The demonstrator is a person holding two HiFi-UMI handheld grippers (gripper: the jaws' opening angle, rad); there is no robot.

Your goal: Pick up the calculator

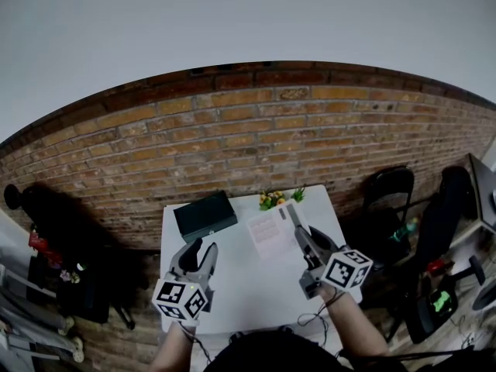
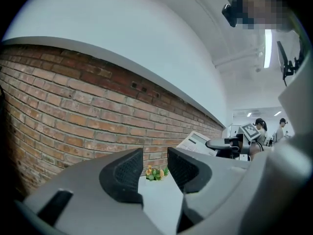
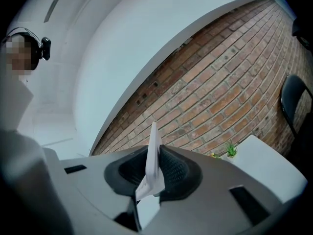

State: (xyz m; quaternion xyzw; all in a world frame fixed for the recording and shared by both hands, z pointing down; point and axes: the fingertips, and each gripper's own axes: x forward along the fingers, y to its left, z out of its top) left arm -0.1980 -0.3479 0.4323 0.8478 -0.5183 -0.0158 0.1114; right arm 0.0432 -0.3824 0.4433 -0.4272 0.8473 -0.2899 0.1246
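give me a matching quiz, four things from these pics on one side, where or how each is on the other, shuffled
1 calculator
2 dark box
3 small plant
4 left claw

a open, empty
b middle of the table far edge
c clamped in the right claw
d far left corner of the table

Pairs: 1-c, 2-d, 3-b, 4-a

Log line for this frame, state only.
right gripper: shut on calculator | calculator: held above table | left gripper: open, empty | step: pickup done
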